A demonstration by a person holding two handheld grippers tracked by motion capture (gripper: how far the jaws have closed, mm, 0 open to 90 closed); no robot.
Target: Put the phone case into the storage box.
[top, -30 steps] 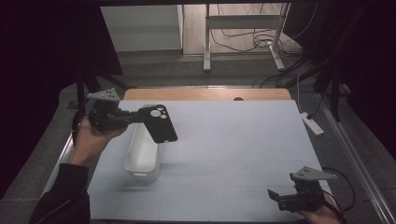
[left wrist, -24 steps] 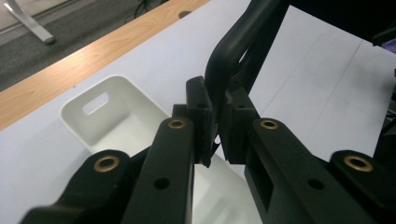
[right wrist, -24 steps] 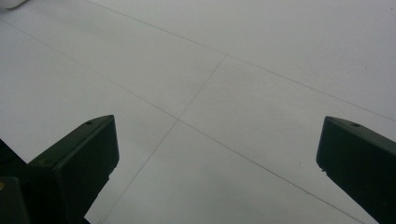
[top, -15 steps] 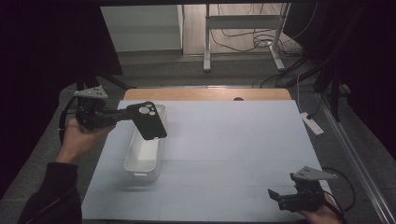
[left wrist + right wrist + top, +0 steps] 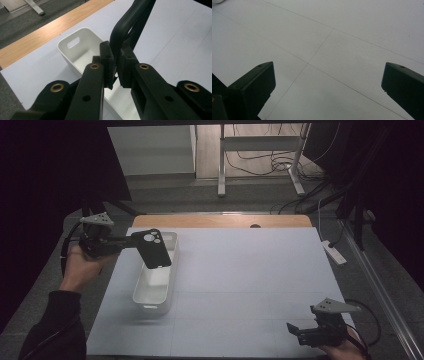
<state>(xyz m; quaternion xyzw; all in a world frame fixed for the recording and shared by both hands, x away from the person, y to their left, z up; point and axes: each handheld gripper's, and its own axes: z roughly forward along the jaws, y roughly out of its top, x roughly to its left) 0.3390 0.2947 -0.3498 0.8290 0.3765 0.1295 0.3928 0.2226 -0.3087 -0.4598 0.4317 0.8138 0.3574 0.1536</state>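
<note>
Black phone case (image 5: 153,248), no legible writing

High view down and forward over table mat (image 5: 250,270); gripper views close, sharing it.

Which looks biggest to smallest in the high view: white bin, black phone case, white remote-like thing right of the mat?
1. White bin, clearly largest.
2. Black phone case, though it is held above the table in the left claw, nearer the camera, so it looks somewhat enlarged.
3. White remote-like thing, smallest.
</note>
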